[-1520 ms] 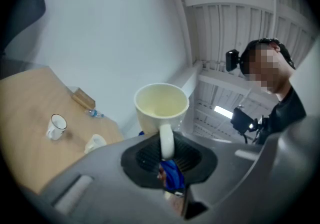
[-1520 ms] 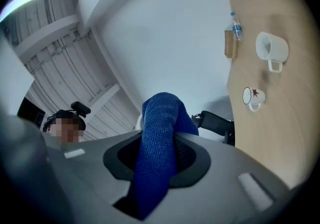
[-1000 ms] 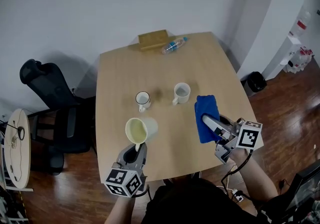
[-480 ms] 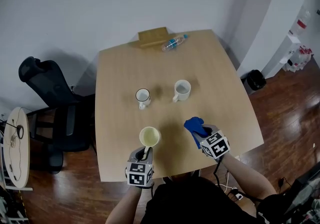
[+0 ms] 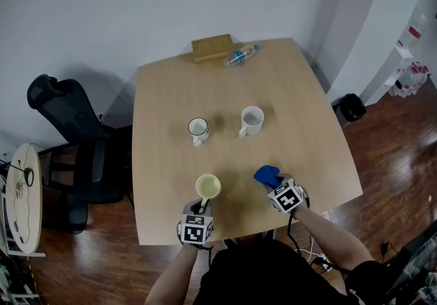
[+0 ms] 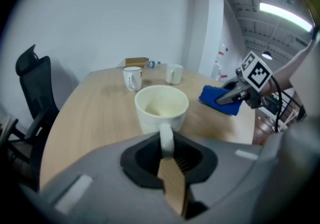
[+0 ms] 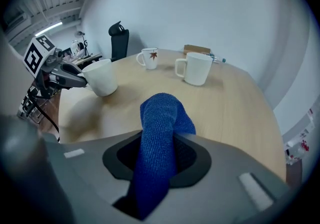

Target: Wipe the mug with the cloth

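- The left gripper [image 5: 203,202] pinches the handle of the pale mug [image 5: 207,186], with its jaws pressed tight on the handle.
- A second ago the mug was held up high and tipped over. Now it has come down and stands straight, close to the near edge of the table [image 5: 300,112], a bit left of the middle.
- I think the mug sits on the table now, but I cannot tell if it really touches.
- The right gripper [image 5: 276,186] pinches the blue cloth [image 5: 267,175], which sticks out in front of the jaws.
- This gripper has come down too. The cloth hung long before, and now it is bunched up low by the near edge, to the right of the mug.
- The cloth and the mug are near each other but do not touch.
- I think no wiping is going on right now. Both things look like they are being put down, so the wiping may be done.
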The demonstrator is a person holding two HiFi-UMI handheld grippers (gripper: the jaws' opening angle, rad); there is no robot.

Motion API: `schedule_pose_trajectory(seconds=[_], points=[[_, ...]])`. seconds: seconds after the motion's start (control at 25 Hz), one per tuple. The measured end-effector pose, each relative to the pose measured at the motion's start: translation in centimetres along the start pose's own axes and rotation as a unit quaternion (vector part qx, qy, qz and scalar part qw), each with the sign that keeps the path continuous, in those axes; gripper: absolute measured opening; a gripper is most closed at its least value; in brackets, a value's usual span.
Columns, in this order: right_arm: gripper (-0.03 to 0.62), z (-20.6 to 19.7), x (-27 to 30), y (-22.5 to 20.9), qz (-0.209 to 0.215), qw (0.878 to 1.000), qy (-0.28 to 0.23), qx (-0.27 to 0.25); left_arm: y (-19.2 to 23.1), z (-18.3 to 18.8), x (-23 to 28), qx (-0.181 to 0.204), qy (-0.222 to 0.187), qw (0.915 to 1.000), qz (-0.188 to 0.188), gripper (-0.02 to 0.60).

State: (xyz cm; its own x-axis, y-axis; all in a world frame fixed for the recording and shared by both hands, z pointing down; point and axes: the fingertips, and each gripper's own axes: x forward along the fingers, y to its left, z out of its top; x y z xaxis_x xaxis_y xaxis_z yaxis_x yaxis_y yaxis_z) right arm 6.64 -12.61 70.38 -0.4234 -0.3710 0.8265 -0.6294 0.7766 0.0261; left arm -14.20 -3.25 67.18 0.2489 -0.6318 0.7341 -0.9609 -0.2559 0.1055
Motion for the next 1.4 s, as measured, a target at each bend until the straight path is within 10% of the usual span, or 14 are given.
schedule_pose_trajectory(seconds=[0.6,0.96,1.2,1.4], points=[[0.194,-1.7,1.2,0.1,-0.01,0.999,0.037,0.009,-0.6,-1.1,0.5,0.015,0.024,0.9993,-0.023,0.091],[0.254,-2.3,-5.7,-1.0,-0.09,0.992,-0.039,0.074,-0.1,-1.6,-0.6,0.005,-0.006,0.9996,-0.027,0.181],[0.232,-3.1,-11.8,1.1,-0.074,0.982,-0.107,0.14,3.1,-2.2,-0.3,0.06,-0.017,0.9959,0.065,0.219],[0.204,-4.4,-16.6,4.5,-0.014,0.97,-0.169,0.172,2.5,-2.9,-4.9,-0.002,-0.039,0.9941,0.101,0.222]])
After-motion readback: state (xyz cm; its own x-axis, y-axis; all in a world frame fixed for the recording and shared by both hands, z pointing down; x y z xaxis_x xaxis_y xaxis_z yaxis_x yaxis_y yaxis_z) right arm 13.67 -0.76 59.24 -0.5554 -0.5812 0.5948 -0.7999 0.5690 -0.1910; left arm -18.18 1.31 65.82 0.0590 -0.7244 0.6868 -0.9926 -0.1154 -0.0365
